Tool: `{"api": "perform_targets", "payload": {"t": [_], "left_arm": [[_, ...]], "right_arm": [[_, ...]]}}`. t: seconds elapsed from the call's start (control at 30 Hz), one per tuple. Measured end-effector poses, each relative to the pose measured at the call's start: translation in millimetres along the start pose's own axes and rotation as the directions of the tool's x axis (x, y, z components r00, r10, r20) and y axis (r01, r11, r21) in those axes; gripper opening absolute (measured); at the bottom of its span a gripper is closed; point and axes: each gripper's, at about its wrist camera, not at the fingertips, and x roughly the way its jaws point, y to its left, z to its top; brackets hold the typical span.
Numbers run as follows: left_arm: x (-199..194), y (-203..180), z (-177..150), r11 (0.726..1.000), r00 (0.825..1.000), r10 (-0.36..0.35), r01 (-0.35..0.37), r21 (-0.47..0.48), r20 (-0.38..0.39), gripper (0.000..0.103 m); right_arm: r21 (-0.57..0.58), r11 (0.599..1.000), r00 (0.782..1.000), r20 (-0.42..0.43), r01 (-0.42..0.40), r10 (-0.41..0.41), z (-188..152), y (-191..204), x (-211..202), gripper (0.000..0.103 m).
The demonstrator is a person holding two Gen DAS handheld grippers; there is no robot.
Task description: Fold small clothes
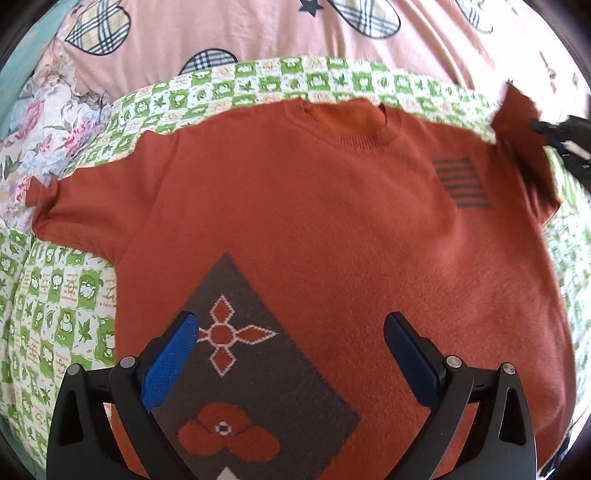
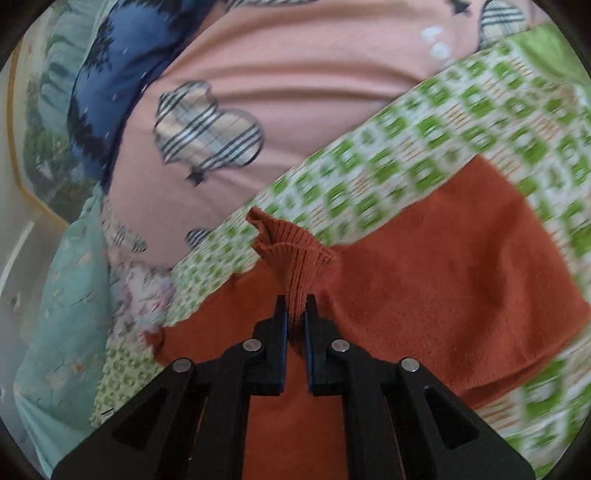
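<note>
Green-checked quilt (image 1: 258, 79) on the bed carries the rust sweater (image 1: 314, 206), spread flat face up. Right gripper (image 2: 295, 306) is clamped on the ribbed sleeve cuff (image 2: 295, 258); left gripper (image 1: 290, 332) hovers spread wide above the hem, nothing between its fingers. Risk: the thin pinch may slip or drag the unpinned body askew; pink duvet (image 1: 258, 33) and floral pillow (image 1: 44, 125) crowd the far edge.

- The right claw (image 2: 295, 314) pinches the ribbed cuff (image 2: 291, 254) of a rust-orange sweater (image 2: 424, 277).
- A green-checked sheet (image 2: 406, 166) lies towards one o'clock.
- A pink blanket (image 2: 295, 74) lies towards twelve o'clock.
</note>
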Motion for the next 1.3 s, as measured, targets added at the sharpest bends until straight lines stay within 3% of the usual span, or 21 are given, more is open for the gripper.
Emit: {"api": "perform_targets", "payload": {"t": [0.07, 0.17, 0.3, 0.4, 0.47, 0.53, 0.67, 0.77, 0.87, 0.9, 0.93, 0.97, 1.0, 1.03, 1.13, 1.2, 1.23, 1.3], "left_arm": [[-5.8, 8.4, -1.0, 1.000, 1.000, -0.018, 0.018, -0.012, 0.014, 0.101], [-9.8, 22.2, -2.3, 0.998, 0.999, -0.046, 0.047, -0.037, 0.015, 0.101], [-9.5, 40.9, -2.6, 0.992, 0.996, -0.094, 0.095, -0.082, 0.012, 0.101], [-2.8, 52.5, -0.1, 0.987, 0.992, -0.124, 0.124, -0.102, 0.005, 0.101], [3.9, 60.2, 2.7, 0.982, 0.989, -0.149, 0.148, -0.114, 0.004, 0.101], [14.8, 66.8, 8.0, 0.977, 0.985, -0.173, 0.171, -0.129, -0.007, 0.101], [45.4, 73.8, 29.0, 0.953, 0.967, -0.252, 0.243, -0.179, -0.030, 0.101], [67.4, 76.0, 44.3, 0.933, 0.954, -0.297, 0.282, -0.223, -0.037, 0.101], [81.3, 77.8, 60.5, 0.922, 0.954, -0.299, 0.294, -0.253, 0.018, 0.096], [84.0, 77.4, 67.0, 0.922, 0.955, -0.295, 0.297, -0.250, 0.046, 0.085], [83.6, 75.8, 70.4, 0.922, 0.954, -0.294, 0.299, -0.244, 0.060, 0.065], [85.7, 75.0, 75.4, 0.926, 0.955, -0.290, 0.297, -0.234, 0.065, 0.052], [89.6, 73.6, 79.7, 0.931, 0.955, -0.290, 0.296, -0.213, 0.061, 0.017], [90.7, 72.3, 81.7, 0.932, 0.953, -0.299, 0.303, -0.199, 0.053, 0.005], [67.0, 80.0, 84.9, 0.945, 0.957, -0.264, 0.281, -0.167, 0.117, 0.005], [49.6, 94.4, 83.8, 0.962, 0.966, -0.192, 0.220, -0.161, 0.173, 0.005], [50.2, 99.5, 83.1, 0.968, 0.971, -0.166, 0.193, -0.159, 0.172, 0.005], [61.2, 105.1, 80.8, 0.964, 0.975, -0.186, 0.205, -0.167, 0.123, 0.006]], "right_arm": [[-0.003, 0.996, 0.993, -0.086, -0.085, 0.085, -23.9, 34.0, 43.0, 0.009], [-0.022, 0.990, 0.972, -0.193, -0.139, 0.132, -58.1, 73.0, 97.6, 0.009], [-0.016, 0.985, 0.937, -0.310, -0.172, 0.159, -91.2, 107.5, 170.1, 0.009], [-0.020, 0.986, 0.924, -0.352, -0.165, 0.148, -108.0, 117.6, 203.4, 0.010], [0.004, 0.986, 0.911, -0.384, -0.166, 0.154, -114.4, 118.8, 225.4, 0.015], [0.035, 0.990, 0.902, -0.408, -0.138, 0.140, -119.8, 113.9, 233.4, 0.035], [0.042, 0.986, 0.919, -0.359, -0.158, 0.163, -120.1, 108.2, 211.1, 0.040], [0.026, 0.991, 0.950, -0.284, -0.131, 0.133, -115.3, 97.7, 172.4, 0.040], [0.015, 0.998, 0.977, -0.204, -0.068, 0.070, -111.2, 82.8, 127.0, 0.040], [0.019, 0.998, 0.982, -0.180, -0.053, 0.056, -109.7, 78.9, 114.5, 0.040], [0.021, 0.999, 0.989, -0.145, -0.034, 0.036, -108.9, 71.6, 95.9, 0.040], [0.023, 1.000, 0.992, -0.122, -0.013, 0.016, -108.4, 66.7, 83.8, 0.040], [0.029, 0.999, 0.996, -0.086, 0.025, -0.022, -107.4, 57.9, 65.6, 0.040], [0.032, 0.998, 0.997, -0.056, 0.056, -0.054, -106.0, 50.8, 51.3, 0.040], [0.037, 0.985, 0.984, 0.044, 0.170, -0.171, -96.6, 28.3, 6.8, 0.040], [0.047, 0.958, 0.953, 0.094, 0.283, -0.287, -86.4, 9.6, -16.2, 0.045], [0.056, 0.944, 0.938, 0.100, 0.326, -0.331, -81.2, 0.5, -21.2, 0.048], [0.072, 0.932, 0.928, 0.088, 0.357, -0.362, -71.1, -12.2, -19.7, 0.050]]}}
